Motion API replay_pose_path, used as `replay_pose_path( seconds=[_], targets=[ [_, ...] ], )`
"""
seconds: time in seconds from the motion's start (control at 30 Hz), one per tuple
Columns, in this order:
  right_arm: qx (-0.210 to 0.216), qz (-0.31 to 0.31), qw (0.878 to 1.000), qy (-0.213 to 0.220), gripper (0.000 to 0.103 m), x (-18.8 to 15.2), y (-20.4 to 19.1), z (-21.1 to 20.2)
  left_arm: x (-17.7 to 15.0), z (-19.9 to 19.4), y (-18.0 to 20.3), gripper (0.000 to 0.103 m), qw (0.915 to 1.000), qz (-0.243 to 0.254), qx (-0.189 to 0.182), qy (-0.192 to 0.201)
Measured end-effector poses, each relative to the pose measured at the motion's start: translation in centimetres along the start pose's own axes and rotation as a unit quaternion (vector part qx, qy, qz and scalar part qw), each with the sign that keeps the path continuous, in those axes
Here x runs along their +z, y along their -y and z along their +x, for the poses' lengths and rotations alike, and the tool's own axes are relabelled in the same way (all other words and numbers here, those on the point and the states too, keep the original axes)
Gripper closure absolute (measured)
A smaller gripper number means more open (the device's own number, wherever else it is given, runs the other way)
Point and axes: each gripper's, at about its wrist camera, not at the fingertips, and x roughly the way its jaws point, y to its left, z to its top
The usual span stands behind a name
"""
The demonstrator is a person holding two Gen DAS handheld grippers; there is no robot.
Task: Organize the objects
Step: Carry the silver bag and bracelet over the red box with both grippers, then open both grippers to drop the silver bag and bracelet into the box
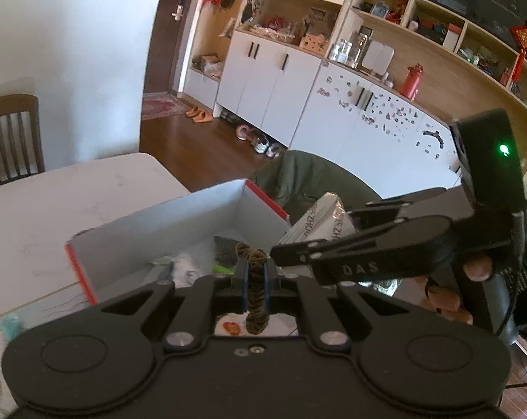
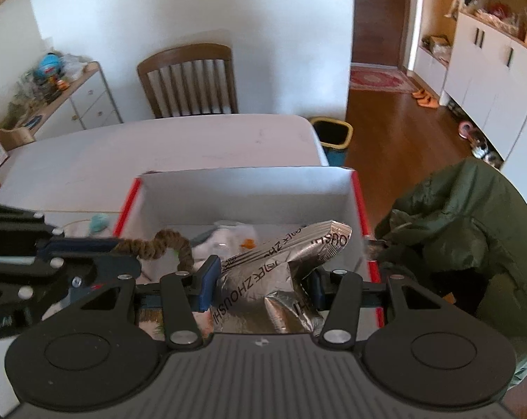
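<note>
A brown twisted hair tie [image 1: 256, 291] was pinched between the closed blue pads of the left tool [image 1: 255, 288], held above the open white box [image 2: 249, 188] with red edges. A crumpled silver foil packet [image 2: 281, 272] was clamped in the right tool [image 2: 261, 288], also over the box. The box sat on the pale counter [image 2: 158, 153] and held several small items. A green jacket [image 2: 473, 216] lay just beside the box.
</note>
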Motion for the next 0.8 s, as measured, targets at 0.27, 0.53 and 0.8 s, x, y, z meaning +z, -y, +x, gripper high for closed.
replay_pose_path(
  seconds=[0.27, 0.53, 0.8],
  targets=[
    [-0.006, 0.01, 1.0, -0.016, 0.054, 0.6, 2.4, 3.0, -0.4, 4.1, 0.9, 0.097, 0.9995, -0.006, -0.007, -0.03],
    [-0.004, 0.012, 0.999, -0.044, 0.054, 0.8, 3.1, 6.8, -1.1, 7.6, 0.0, 0.097, 0.9978, -0.023, 0.006, -0.062],
    [-0.005, 0.004, 0.998, -0.066, 0.054, 0.6, 2.9, 9.7, -1.5, 9.2, -1.2, 0.097, 0.9958, -0.033, 0.023, -0.082]
  ],
)
